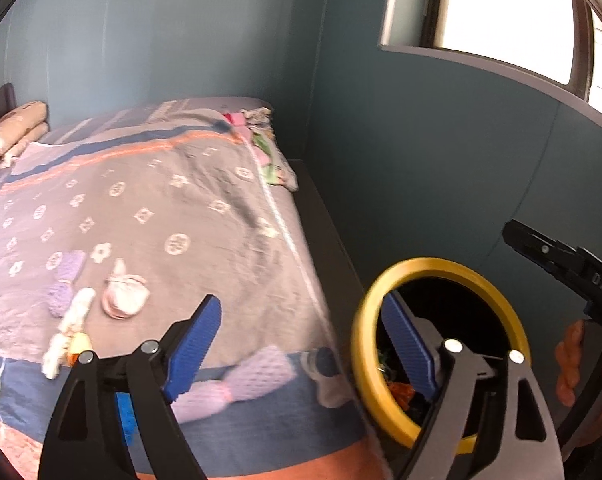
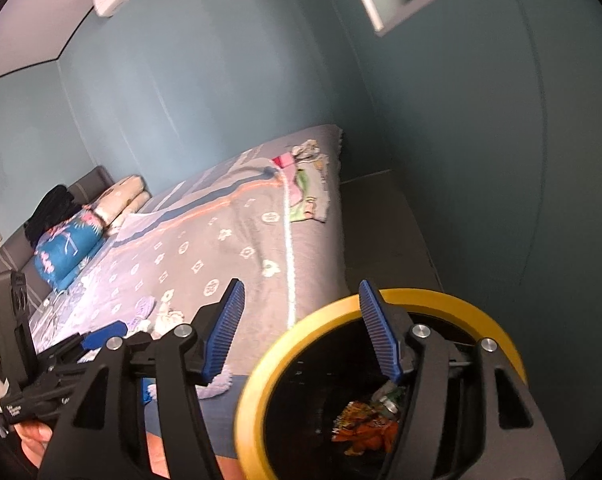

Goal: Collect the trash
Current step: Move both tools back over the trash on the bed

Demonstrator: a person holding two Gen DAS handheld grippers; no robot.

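Observation:
A black bin with a yellow rim (image 2: 257, 384) stands beside the bed's corner. An orange wrapper (image 2: 365, 428) and a small crushed greenish piece lie at its bottom. My right gripper (image 2: 301, 292) hangs open above the bin's near-left rim, nothing between its blue pads. In the left wrist view the bin's yellow rim (image 1: 365, 344) is at lower right. My left gripper (image 1: 301, 304) is open and holds nothing, spanning the bed's edge and the bin. A crumpled white wad (image 1: 125, 298) and a crumpled white strip (image 1: 71, 328) lie on the grey patterned blanket (image 1: 189, 208).
The bed fills the left of both views, with folded bedding and pillows (image 2: 69, 240) at its head. A teal wall and a window (image 1: 501, 4) lie behind the bin. A narrow strip of floor (image 2: 381, 220) runs between bed and wall. A person's hand (image 1: 573, 360) grips the right tool.

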